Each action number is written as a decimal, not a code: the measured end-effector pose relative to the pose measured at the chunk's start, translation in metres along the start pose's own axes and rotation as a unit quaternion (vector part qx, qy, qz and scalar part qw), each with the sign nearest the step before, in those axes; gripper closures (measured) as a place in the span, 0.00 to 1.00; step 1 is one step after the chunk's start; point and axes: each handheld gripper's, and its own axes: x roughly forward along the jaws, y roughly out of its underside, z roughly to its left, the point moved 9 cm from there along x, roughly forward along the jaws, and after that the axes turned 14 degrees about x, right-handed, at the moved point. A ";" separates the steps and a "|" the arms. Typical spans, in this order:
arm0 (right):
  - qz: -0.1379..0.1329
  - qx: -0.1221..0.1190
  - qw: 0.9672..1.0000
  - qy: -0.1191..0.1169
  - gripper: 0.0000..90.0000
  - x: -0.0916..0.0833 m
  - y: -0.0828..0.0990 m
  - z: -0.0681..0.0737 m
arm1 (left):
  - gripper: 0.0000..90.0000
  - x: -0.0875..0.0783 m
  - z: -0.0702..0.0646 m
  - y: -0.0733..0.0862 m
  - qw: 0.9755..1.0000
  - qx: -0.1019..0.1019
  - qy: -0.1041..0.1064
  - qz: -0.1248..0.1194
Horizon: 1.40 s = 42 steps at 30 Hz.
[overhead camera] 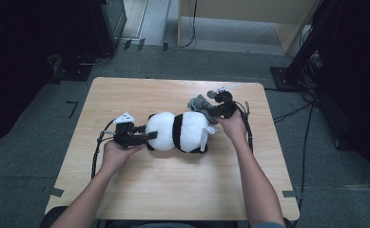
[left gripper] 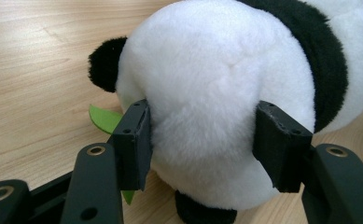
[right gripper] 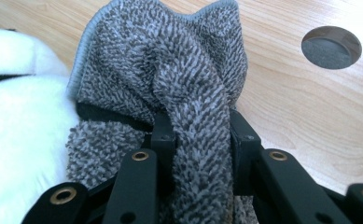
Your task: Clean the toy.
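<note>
A: Item one, nearest: left tongs [overhead camera: 150,136]. State?

B: Partly closed, jaws pressed into the white end of the plush panda [overhead camera: 178,131], which is held at the middle of the table [overhead camera: 125,95].

A: Item two, the panda's lie?

B: Laid on its side, long axis running across the table, left to right. The gripped round end is pointed left; probably the head, though no face can be made out.

A: Item three, farther off?

B: Right tongs [right gripper: 201,133], nearly closed, clamped on a bunched grey cloth [right gripper: 170,70] resting against the panda's right end.

A: Risks to be entered?

B: The soft pile may be squeezed out of the left jaws if the cloth is dragged hard; the cloth fold may be pulled loose from its narrow pinch.
</note>
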 end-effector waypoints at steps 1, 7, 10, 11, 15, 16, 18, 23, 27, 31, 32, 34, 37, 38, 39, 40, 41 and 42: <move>-0.002 0.001 1.000 -0.004 0.78 -0.001 0.002 -0.001 | 0.47 0.000 0.000 0.000 1.000 -0.001 0.001 -0.001; -0.012 -0.006 1.000 0.004 0.77 -0.008 0.016 -0.007 | 0.50 -0.002 0.000 0.000 1.000 -0.009 0.006 -0.001; -0.014 -0.009 1.000 0.020 0.78 -0.008 0.022 -0.016 | 0.50 -0.003 -0.001 0.001 1.000 -0.008 0.007 0.001; -0.009 -0.009 1.000 0.027 0.78 -0.007 0.025 -0.019 | 0.50 -0.003 -0.001 0.002 1.000 -0.008 0.006 0.002; -0.041 -0.015 0.999 0.033 0.78 -0.024 0.021 -0.017 | 0.50 -0.004 -0.002 0.002 1.000 0.001 -0.001 0.001; -0.060 -0.020 0.998 0.028 0.78 -0.034 0.016 -0.012 | 0.51 -0.004 -0.003 0.002 1.000 0.002 -0.002 0.000; -0.099 -0.024 0.995 0.011 0.79 -0.055 0.007 0.002 | 0.51 -0.004 -0.003 0.002 1.000 0.003 -0.004 0.000; -0.132 -0.076 0.988 -0.005 0.79 -0.088 -0.002 0.049 | 0.53 -0.005 -0.006 0.000 1.000 0.000 -0.008 -0.001; -0.125 -0.116 0.985 -0.024 0.79 -0.079 0.000 0.090 | 0.53 -0.006 -0.008 -0.001 1.000 -0.002 -0.011 -0.003; -0.111 -0.151 0.982 -0.035 0.79 -0.058 0.007 0.126 | 0.53 -0.007 -0.010 0.000 1.000 -0.003 -0.016 -0.007; -0.110 -0.162 0.980 -0.040 0.79 -0.053 0.008 0.135 | 0.53 -0.007 -0.010 0.000 1.000 -0.002 -0.017 -0.007; -0.107 -0.179 0.977 -0.054 0.79 -0.041 0.011 0.155 | 0.53 -0.007 -0.011 0.000 1.000 -0.001 -0.019 -0.009; -0.095 -0.200 0.974 -0.057 0.78 -0.025 0.018 0.172 | 0.53 -0.008 -0.012 0.000 1.000 0.002 -0.021 -0.010; -0.089 -0.204 0.973 -0.059 0.78 -0.019 0.021 0.175 | 0.53 -0.008 -0.013 0.000 1.000 0.003 -0.021 -0.011; -0.080 -0.202 0.974 -0.061 0.78 -0.013 0.025 0.177 | 0.53 -0.008 -0.014 0.000 1.000 0.004 -0.021 -0.012; -0.070 -0.201 0.975 -0.065 0.78 -0.007 0.029 0.180 | 0.53 -0.008 -0.014 0.001 1.000 0.004 -0.023 -0.012; -0.054 -0.205 0.975 -0.064 0.77 0.001 0.034 0.181 | 0.53 -0.007 -0.013 0.002 1.000 0.003 -0.024 -0.007; -0.051 -0.215 0.973 -0.060 0.77 0.006 0.037 0.181 | 0.53 -0.007 -0.013 0.003 1.000 0.003 -0.025 -0.005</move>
